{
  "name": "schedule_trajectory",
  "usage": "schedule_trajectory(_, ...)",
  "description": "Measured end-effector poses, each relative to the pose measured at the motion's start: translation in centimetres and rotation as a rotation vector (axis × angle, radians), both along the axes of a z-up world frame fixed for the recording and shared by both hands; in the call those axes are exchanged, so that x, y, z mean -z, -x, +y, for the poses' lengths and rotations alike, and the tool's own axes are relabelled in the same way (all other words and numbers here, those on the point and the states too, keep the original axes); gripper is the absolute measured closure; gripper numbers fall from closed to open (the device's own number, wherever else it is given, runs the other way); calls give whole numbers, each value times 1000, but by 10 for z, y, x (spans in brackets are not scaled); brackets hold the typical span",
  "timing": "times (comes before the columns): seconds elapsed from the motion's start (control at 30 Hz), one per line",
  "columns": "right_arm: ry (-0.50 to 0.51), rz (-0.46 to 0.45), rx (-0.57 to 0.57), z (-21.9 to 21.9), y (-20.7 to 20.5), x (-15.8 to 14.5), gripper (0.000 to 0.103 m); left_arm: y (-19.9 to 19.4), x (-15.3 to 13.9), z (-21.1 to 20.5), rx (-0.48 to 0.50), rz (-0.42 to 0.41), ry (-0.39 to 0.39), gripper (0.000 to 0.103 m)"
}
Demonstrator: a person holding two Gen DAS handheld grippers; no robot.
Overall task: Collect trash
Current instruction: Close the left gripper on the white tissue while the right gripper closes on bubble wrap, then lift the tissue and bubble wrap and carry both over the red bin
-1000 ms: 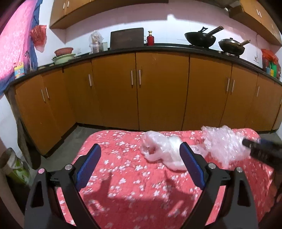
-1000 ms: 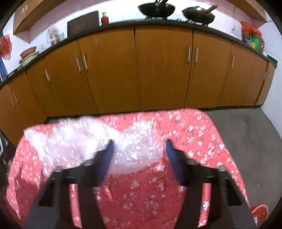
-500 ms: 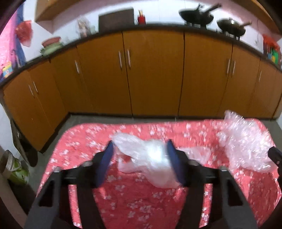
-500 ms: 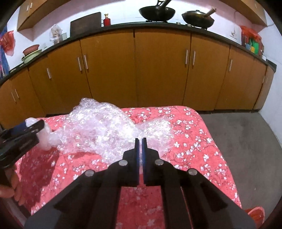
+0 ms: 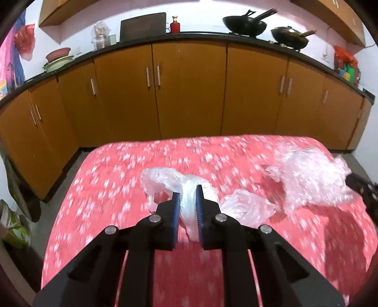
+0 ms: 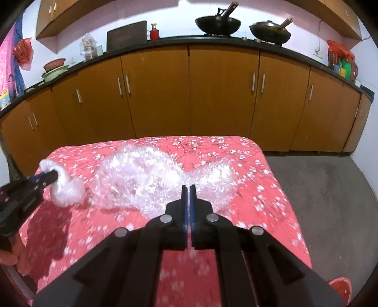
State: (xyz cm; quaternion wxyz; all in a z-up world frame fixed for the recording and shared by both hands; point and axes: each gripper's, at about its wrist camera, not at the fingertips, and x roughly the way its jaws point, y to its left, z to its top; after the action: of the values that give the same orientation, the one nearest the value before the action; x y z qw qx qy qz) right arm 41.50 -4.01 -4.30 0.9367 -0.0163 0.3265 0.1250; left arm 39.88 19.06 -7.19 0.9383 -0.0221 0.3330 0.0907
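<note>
Fingers of left gripper [image 5: 186, 197] pinch the plastic bag [image 5: 189, 203]; right gripper [image 6: 188, 197] is clamped on bubble wrap [image 6: 151, 179], both just above the red floral cloth [image 6: 259, 189]. Lift w/ firm squeeze; thin film may slip.

1. Bright, even indoor light; the wall behind the counter is nearly washed out.
2. Motion blur smears the red cloth [image 5: 113, 200] beyond the fingers.
3. Dark shadows lie left of the right gripper [image 6: 189, 189].
4. Fisheye bends the cabinets [image 6: 224, 94]; corners vignette black.

Two woks [image 6: 217, 23]; orange cabinets [image 6: 222, 94].
</note>
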Motion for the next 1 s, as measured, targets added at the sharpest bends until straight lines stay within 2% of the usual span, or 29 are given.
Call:
schedule_trajectory(0.2,7,-36,-8,-20,49,-18,100,53,-9,-15,23,-14,-22,90)
schedule_trajectory(0.37,-17,-41,5,-41,86,-29,100,91,-28,-30,36,-37,-31,90)
schedule_trajectory(0.57,-24,-37,-5,-58,130,-32,100,130,-42,-45,49,-62,-41,90)
schedule_trajectory(0.7,-19,-49,-4,-64,152,-37,100,145,-48,-52,54,-72,-57,90)
schedule_trajectory(1.0,-15,-98,5,-75,171,-59,100,160,-62,-62,64,-105,-73,90)
